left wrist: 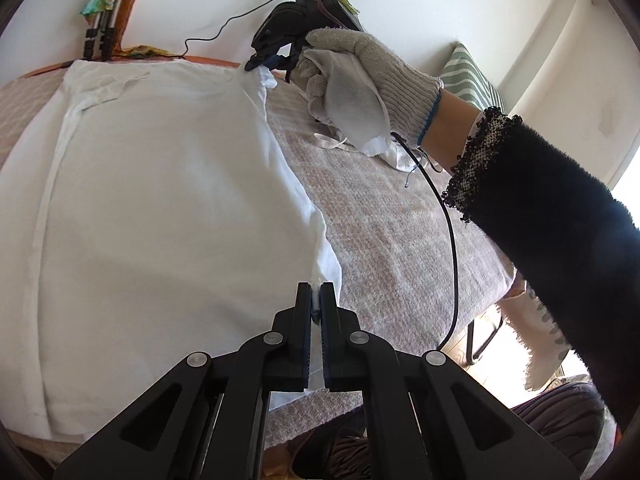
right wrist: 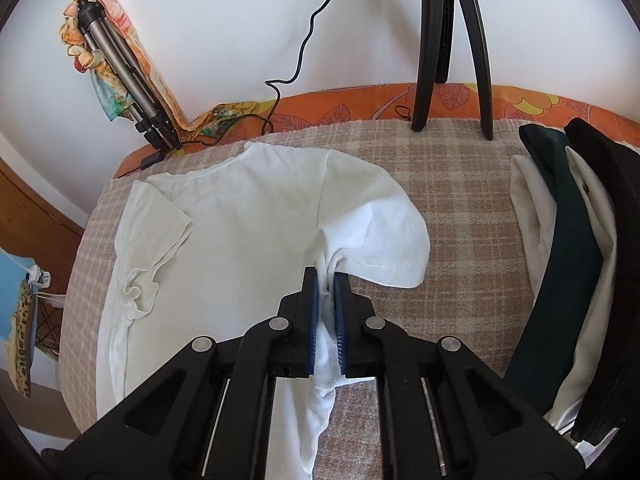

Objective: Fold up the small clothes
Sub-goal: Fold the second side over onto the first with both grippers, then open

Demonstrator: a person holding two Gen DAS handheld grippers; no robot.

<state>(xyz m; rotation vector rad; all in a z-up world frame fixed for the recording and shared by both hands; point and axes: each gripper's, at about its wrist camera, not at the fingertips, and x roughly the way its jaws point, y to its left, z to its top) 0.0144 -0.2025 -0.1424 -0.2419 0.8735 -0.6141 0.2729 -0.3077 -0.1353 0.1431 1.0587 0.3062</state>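
The white shirt (right wrist: 248, 216) lies flat on the plaid blanket (right wrist: 460, 208). The right claw (right wrist: 325, 276) pinches it below the sleeve; the left claw (left wrist: 316, 286) clamps its side edge.

A checked beige blanket (right wrist: 460, 216) covered the work surface, with an orange leaf-patterned cloth (right wrist: 360, 100) showing along its far edge. A black tripod (right wrist: 448, 40) stood at the far right, straddling that edge. At the far left a grey folded tripod (right wrist: 120, 76), draped with a colourful scarf (right wrist: 108, 100), leaned against the white wall (right wrist: 224, 12). A black cable (right wrist: 304, 40) hung down the wall between them. A striped green cushion (left wrist: 468, 76) lay at right.
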